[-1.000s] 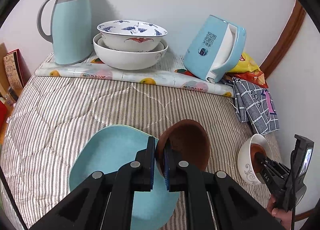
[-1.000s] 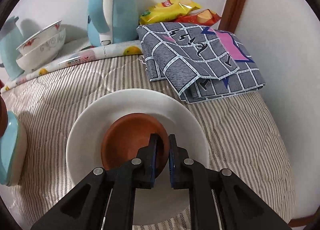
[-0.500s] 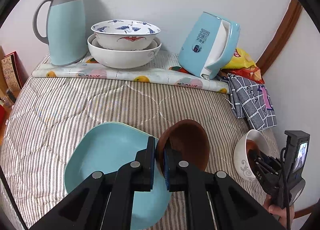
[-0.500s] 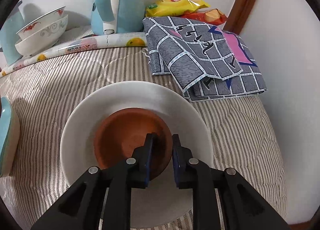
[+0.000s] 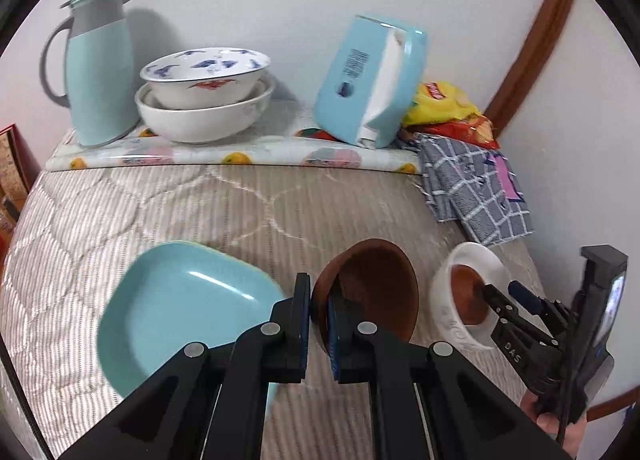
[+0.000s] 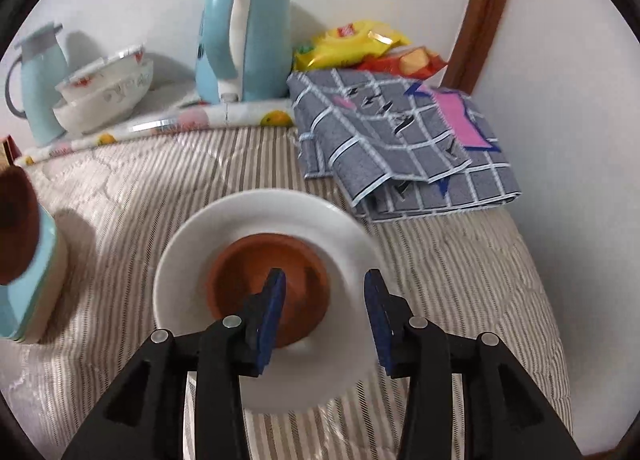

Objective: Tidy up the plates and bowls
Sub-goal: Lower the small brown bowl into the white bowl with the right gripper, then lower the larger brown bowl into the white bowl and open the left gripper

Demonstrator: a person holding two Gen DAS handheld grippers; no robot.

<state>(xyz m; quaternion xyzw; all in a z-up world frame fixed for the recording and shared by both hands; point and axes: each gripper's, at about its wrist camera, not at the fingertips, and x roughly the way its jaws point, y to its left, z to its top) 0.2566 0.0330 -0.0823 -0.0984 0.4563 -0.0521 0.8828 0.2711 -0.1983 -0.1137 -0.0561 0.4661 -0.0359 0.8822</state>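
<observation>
— What are the two tools doing, nearest first?

— The left gripper (image 5: 319, 310) is pinched tight on the rim of a brown bowl (image 5: 376, 292), holding it tilted above the striped quilt (image 5: 200, 212). Just beside it on the left lies a light blue plate (image 5: 176, 308).

— And the other one?

— The right gripper (image 6: 324, 312) has just been opening. Its jaws stand moderately wide, and neither pad presses on anything. Its left pad hangs over a second brown bowl (image 6: 256, 272), which sits inside a white dish (image 6: 192, 260) on the quilt; the bowl's near rim lies between the jaws, untouched.

— Farther back?

— A folded grey checked cloth (image 6: 400, 148) lies beyond the white dish, toward the wall. Behind it are yellow and red snack bags (image 6: 360, 44). Along the wall, on a fruit-printed mat (image 5: 240, 152), two patterned bowls (image 5: 204, 100) are nested, between a light blue jug (image 5: 100, 76) and a leaning light blue kettle (image 5: 368, 84).
</observation>
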